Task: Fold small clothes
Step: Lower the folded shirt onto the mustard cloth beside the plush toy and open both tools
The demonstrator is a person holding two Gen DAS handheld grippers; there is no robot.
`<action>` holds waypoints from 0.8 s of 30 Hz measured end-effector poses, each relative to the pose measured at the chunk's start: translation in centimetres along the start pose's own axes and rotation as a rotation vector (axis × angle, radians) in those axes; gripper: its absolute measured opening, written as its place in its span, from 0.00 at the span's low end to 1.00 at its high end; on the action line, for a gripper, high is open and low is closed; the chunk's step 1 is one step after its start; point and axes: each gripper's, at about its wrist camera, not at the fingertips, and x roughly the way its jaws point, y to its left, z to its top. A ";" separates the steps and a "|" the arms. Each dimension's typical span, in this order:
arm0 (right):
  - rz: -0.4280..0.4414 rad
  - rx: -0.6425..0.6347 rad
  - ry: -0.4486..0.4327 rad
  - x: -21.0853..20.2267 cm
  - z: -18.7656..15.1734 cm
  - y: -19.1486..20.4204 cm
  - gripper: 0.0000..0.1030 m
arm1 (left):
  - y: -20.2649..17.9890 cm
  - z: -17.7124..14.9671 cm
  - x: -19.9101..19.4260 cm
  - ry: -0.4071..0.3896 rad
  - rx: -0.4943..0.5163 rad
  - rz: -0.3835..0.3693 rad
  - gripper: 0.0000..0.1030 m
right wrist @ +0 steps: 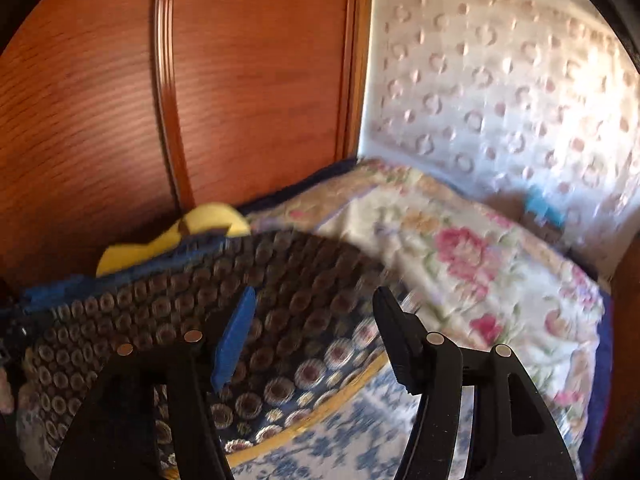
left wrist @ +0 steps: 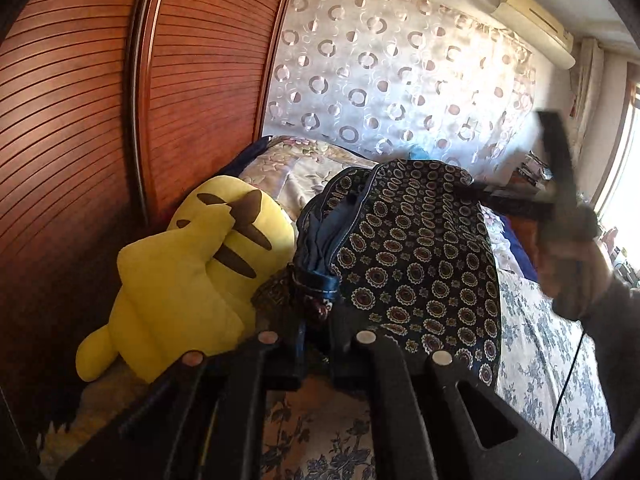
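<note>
A small dark navy garment (left wrist: 420,256) with round medallion print and a blue denim lining hangs lifted above the bed. My left gripper (left wrist: 316,332) is shut on its bunched edge at the waistband. The right gripper shows blurred at the right edge of the left wrist view (left wrist: 560,200), raised and apart from the cloth. In the right wrist view the right gripper (right wrist: 312,336) is open and empty, its fingers spread just above the garment (right wrist: 168,312), which is motion-blurred.
A yellow plush toy (left wrist: 192,276) lies left of the garment against the brown wooden wardrobe (left wrist: 80,128). The bed carries a blue floral sheet (left wrist: 544,360) and a pink floral quilt (right wrist: 460,256). A patterned curtain (left wrist: 392,72) hangs behind.
</note>
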 end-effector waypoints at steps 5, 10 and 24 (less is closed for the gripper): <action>0.045 0.055 0.080 4.1 -1.8 0.5 0.62 | -0.4 -0.1 -1.3 -0.003 0.048 0.022 0.15; 0.046 0.101 0.059 3.9 -1.8 0.8 0.64 | -1.2 0.0 -3.3 -0.031 0.109 0.007 0.37; 0.030 0.103 -0.055 -6.8 -4.0 3.8 0.66 | -4.3 -0.9 -7.0 -0.073 0.196 -0.008 0.50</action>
